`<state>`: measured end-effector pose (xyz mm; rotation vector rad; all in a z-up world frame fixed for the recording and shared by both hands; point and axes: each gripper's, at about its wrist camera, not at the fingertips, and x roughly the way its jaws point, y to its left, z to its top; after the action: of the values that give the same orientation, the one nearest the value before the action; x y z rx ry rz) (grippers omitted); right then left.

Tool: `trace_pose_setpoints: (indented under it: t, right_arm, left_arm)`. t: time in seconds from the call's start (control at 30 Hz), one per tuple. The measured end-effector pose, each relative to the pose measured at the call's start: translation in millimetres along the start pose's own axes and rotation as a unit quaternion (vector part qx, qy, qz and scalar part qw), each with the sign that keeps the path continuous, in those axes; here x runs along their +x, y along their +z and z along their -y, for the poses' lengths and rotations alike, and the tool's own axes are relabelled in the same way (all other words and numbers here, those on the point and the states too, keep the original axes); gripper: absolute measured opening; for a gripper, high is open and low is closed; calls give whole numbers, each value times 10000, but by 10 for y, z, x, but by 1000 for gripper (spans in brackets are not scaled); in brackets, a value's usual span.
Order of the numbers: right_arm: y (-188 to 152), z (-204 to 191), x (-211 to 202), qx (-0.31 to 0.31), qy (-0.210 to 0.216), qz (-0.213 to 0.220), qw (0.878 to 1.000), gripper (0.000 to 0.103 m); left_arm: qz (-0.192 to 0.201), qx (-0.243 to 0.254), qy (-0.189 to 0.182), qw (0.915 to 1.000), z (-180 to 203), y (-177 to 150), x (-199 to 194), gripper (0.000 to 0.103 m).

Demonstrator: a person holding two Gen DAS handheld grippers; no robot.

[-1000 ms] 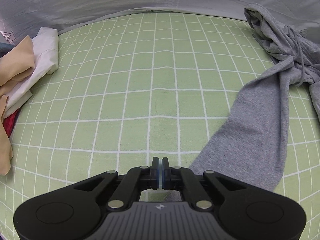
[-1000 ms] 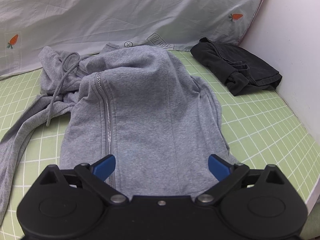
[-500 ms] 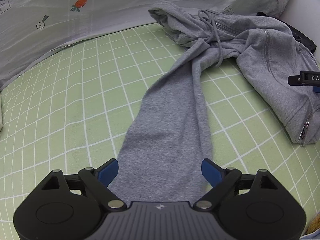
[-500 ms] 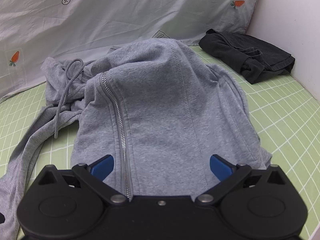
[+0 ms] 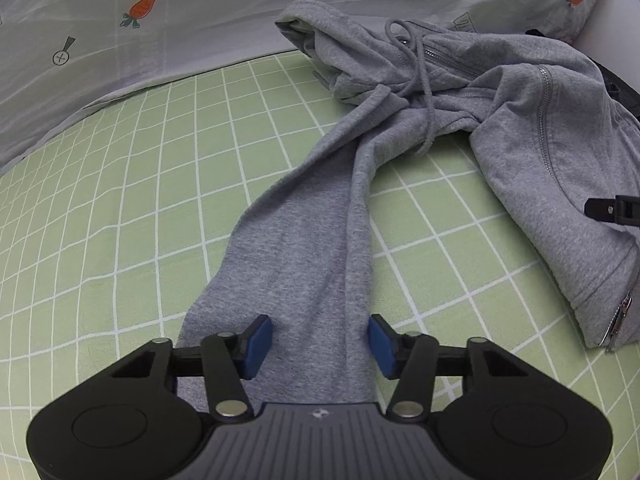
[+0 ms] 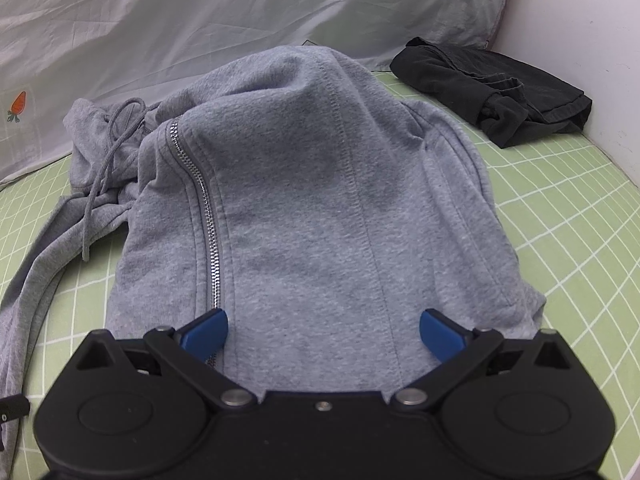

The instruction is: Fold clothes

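Mostly green grid sheet [image 5: 120,220] w/ white carrot-print cloth [image 5: 200,12] behind.

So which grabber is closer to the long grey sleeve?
Left. The left gripper straddles the long grey sleeve, its jaws closing around it. The right gripper sits over the grey zip hoodie's body, away from the sleeve.

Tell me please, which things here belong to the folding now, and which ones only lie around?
In the job:
- grey hoodie
- its sleeve
- left gripper, closing over the sleeve
- right gripper, open over the hem

Lying about:
- black garment
- carrot-print sheet
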<state>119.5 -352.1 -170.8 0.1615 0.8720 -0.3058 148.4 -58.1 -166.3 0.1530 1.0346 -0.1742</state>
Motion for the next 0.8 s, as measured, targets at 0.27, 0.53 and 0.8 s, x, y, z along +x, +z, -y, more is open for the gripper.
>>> trace_pose_setpoints:
  t: [0.27, 0.53, 0.8]
  right_arm:
    - [-50, -83, -32, -162, -66, -106, 9998, 103]
    - [-140, -396, -165, -679, 108, -181, 9975, 103]
    - [-133, -799, -525, -1248, 637, 496, 9889, 103]
  left_arm:
    - [62, -867, 891, 9922, -681, 117, -35, 12]
    - [120, -1817, 1709, 9683, -1830, -11, -100, 13]
    - [-49, -2636, 2238, 9383, -2436, -246, -294, 15]
